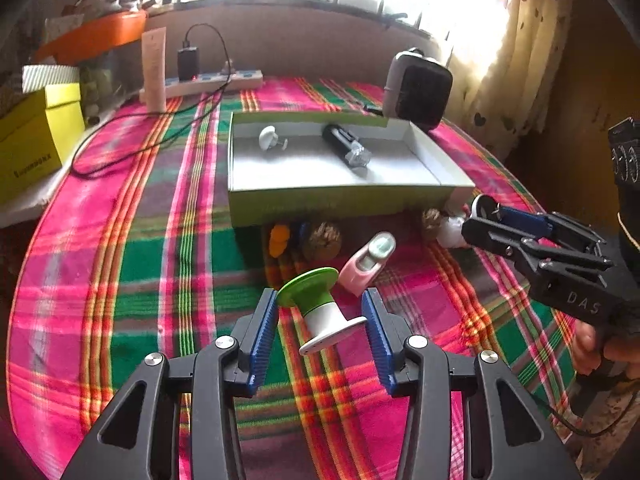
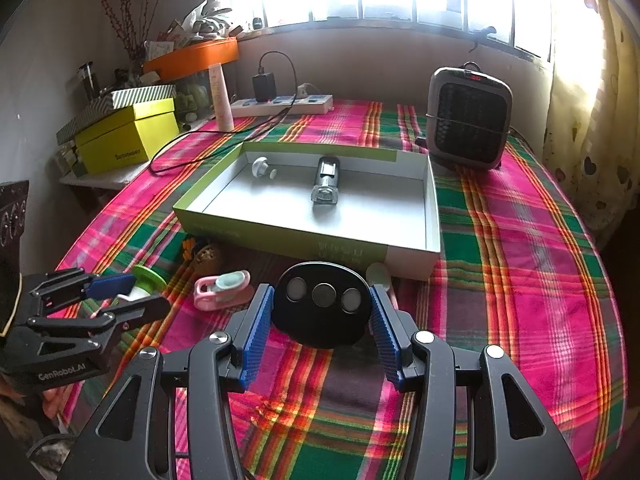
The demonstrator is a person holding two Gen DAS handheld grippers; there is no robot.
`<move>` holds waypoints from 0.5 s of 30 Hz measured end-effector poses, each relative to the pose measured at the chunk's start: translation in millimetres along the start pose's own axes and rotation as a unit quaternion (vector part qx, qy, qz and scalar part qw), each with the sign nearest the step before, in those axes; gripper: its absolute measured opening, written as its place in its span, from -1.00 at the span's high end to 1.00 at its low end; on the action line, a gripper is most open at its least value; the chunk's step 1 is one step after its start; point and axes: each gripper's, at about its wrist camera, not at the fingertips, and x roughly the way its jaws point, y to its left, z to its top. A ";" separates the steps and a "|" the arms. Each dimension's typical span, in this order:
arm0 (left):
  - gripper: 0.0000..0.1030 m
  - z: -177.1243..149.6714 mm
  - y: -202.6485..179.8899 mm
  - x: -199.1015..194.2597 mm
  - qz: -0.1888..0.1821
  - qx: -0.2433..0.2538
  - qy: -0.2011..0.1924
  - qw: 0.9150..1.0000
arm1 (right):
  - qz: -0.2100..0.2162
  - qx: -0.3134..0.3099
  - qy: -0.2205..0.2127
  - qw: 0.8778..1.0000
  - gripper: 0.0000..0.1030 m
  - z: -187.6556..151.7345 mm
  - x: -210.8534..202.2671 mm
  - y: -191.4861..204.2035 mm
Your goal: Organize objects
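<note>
A shallow green-sided box [image 1: 340, 200] [image 2: 280, 236] lies on the plaid tablecloth and holds a white knob [image 1: 270, 137] [image 2: 261, 166] and a black cylinder with a clear cap [image 1: 346, 145] [image 2: 326, 180]. My left gripper [image 1: 320, 312] is open around a green-and-white spool [image 1: 316, 304] that lies on the cloth. A pink-and-mint clip [image 1: 368, 262] [image 2: 224, 289] lies just beyond it. My right gripper [image 2: 322, 312] is shut on a black oval disc [image 2: 323, 308] with three round insets, held in front of the box's near wall.
An orange piece [image 1: 279, 240], two brown woven balls [image 1: 325, 240] and a white bit [image 1: 452, 232] lie along the box's near wall. A black-and-grey heater [image 2: 468, 118] stands back right. A power strip [image 2: 280, 106] with charger cable, a pink tube [image 2: 222, 96] and yellow boxes [image 2: 124, 140] are back left.
</note>
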 end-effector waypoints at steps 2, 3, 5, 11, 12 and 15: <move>0.20 4.2 -0.7 -1.3 0.000 0.003 -0.005 1.000 | -0.001 0.000 -0.001 1.000 0.04 2.2 0.3 0.0; 0.20 6.7 -0.7 -1.9 -0.001 0.004 -0.008 1.000 | -0.001 -0.001 -0.001 1.000 0.04 3.2 0.4 0.4; 0.20 11.0 -0.6 -3.1 -0.002 0.007 -0.013 1.000 | -0.003 -0.003 -0.002 1.000 0.04 5.4 0.2 0.8; 0.20 23.6 0.8 -1.7 -0.006 0.007 -0.020 1.000 | -0.007 -0.005 -0.007 1.000 0.04 14.0 0.7 0.5; 0.20 25.4 0.9 -1.7 -0.007 0.006 -0.021 1.000 | -0.008 -0.006 -0.008 1.000 0.04 16.0 1.3 0.6; 0.20 32.3 1.4 -0.1 -0.009 0.008 -0.024 1.000 | -0.010 -0.008 -0.010 1.000 0.04 21.7 4.1 0.5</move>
